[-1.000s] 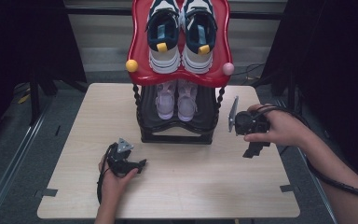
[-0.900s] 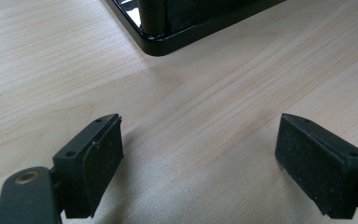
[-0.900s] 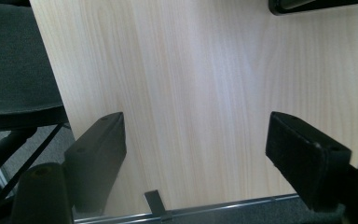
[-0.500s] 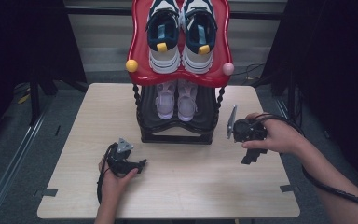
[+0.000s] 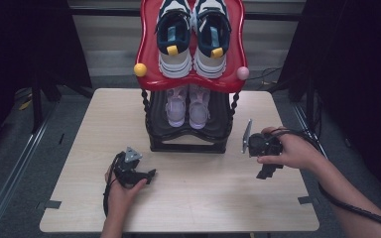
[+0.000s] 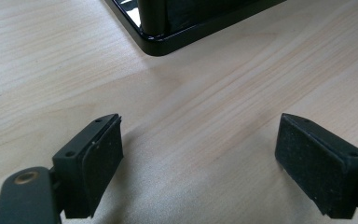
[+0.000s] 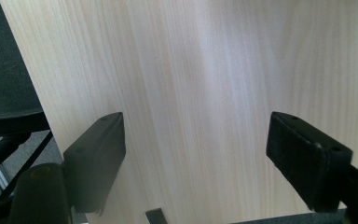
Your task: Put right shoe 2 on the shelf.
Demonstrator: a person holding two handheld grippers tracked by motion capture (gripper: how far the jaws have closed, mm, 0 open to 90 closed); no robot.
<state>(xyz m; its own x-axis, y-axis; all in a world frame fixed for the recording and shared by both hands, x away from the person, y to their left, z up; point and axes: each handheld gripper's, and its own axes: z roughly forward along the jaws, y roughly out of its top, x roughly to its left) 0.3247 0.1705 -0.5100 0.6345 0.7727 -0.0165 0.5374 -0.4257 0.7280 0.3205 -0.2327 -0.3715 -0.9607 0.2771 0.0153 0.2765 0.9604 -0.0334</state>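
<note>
Left tool (image 5: 129, 171) rests low on the counter (image 5: 193, 198), jaws wide apart, nothing between them. Right tool (image 5: 260, 146) hovers over the counter, jaws spread, empty. Shoe rack (image 5: 188, 141) stands just beyond and between both; its near corner (image 6: 156, 44) is ahead of the left tool, which is nearer. Lilac shoes (image 5: 188, 106) on the lower shelf, toes toward the person; navy-white sneakers (image 5: 193, 39) above. No readable writing.

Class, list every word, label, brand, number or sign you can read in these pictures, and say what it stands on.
None can be read.
Dark blue and white sneakers on the red top shelf: no legible brand or label.
Pale lilac shoes on the lower shelf: no legible marking.
Left gripper and right gripper, both open: pads plain black.
Table: bare wood grain.
</note>
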